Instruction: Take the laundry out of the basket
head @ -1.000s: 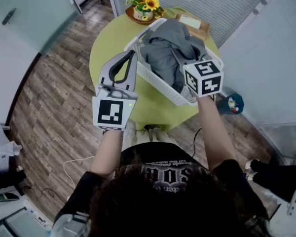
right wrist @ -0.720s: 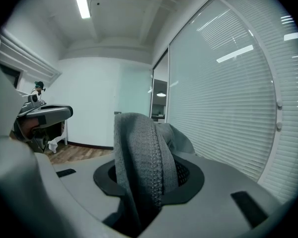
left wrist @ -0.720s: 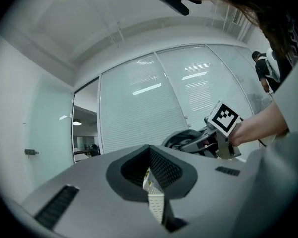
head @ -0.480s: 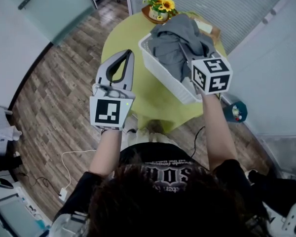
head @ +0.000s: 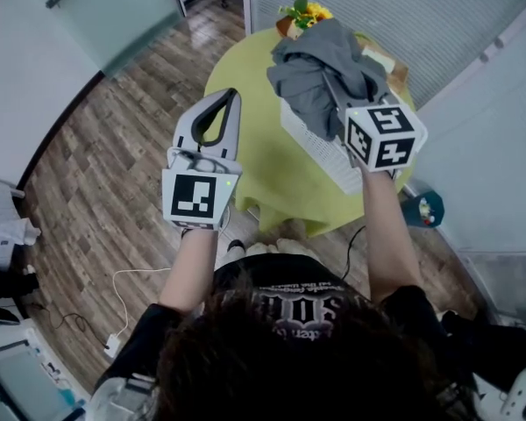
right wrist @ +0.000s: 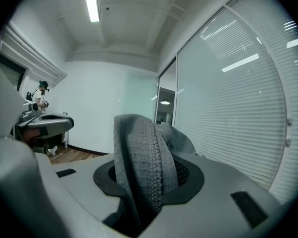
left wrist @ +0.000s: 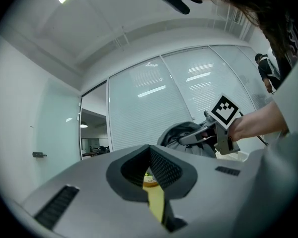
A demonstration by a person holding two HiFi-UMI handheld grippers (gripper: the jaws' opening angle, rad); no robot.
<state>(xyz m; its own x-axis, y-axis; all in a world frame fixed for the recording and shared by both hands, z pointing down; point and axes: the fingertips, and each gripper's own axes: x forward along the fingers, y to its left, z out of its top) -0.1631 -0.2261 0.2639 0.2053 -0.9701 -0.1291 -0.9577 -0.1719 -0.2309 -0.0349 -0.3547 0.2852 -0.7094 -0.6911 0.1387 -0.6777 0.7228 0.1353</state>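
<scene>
A grey garment (head: pixel 311 60) hangs bunched above the white laundry basket (head: pixel 320 147) on the round green table (head: pixel 254 139). My right gripper (head: pixel 331 86) is shut on a fold of it, and the knit cloth (right wrist: pixel 144 157) fills the space between the jaws in the right gripper view. My left gripper (head: pixel 232 96) hovers over the table's left side, left of the basket, shut and empty. From the left gripper view (left wrist: pixel 150 150) I see the garment (left wrist: pixel 176 133) pinched by the right gripper (left wrist: pixel 188 139). The basket's inside is hidden by the cloth.
A pot of sunflowers (head: pixel 305 14) and a brown box (head: pixel 381 60) stand at the table's far side. Blinds and glass walls close in behind and to the right. A white cable (head: pixel 136 279) lies on the wood floor, and a teal object (head: pixel 425 209) sits right of the table.
My right gripper has risen with the grey garment, drawing more of it out of the basket. The left gripper has shifted a little and stays shut.
</scene>
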